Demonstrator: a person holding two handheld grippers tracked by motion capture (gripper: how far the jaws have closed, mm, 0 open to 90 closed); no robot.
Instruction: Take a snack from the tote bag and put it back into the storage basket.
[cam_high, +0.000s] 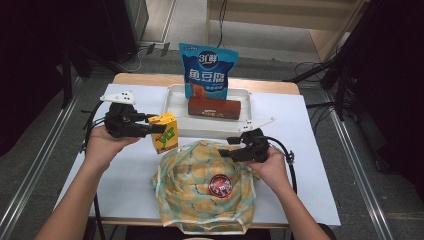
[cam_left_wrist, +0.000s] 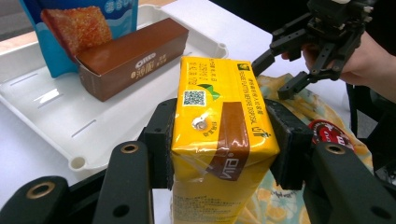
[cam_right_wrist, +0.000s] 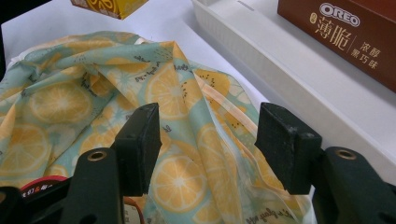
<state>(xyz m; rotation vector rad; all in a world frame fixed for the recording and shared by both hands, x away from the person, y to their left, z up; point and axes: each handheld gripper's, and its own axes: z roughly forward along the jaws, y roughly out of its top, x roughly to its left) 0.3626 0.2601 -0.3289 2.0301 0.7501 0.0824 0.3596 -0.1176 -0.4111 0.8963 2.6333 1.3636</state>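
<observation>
A yellow drink carton (cam_high: 164, 132) hangs just above the table beside the white tray (cam_high: 175, 131), with my left gripper (cam_high: 156, 125) shut on its sides. In the left gripper view both pads press the carton (cam_left_wrist: 218, 135) near its top. My right gripper (cam_high: 227, 146) stands open over the top edge of a lemon-print fabric bag (cam_high: 204, 187). Between its spread jaws in the right gripper view lies the bag's cloth (cam_right_wrist: 196, 135), untouched by the pads. The left gripper view also shows my right gripper (cam_left_wrist: 275, 74) farther off, over the bag (cam_left_wrist: 317, 112).
The white tray holds a brown Oreo box (cam_high: 214, 108) and an upright blue snack pouch (cam_high: 207, 70). The bag bears a round red badge (cam_high: 220, 185). Table edges run close at front and right. Cables trail from both grippers.
</observation>
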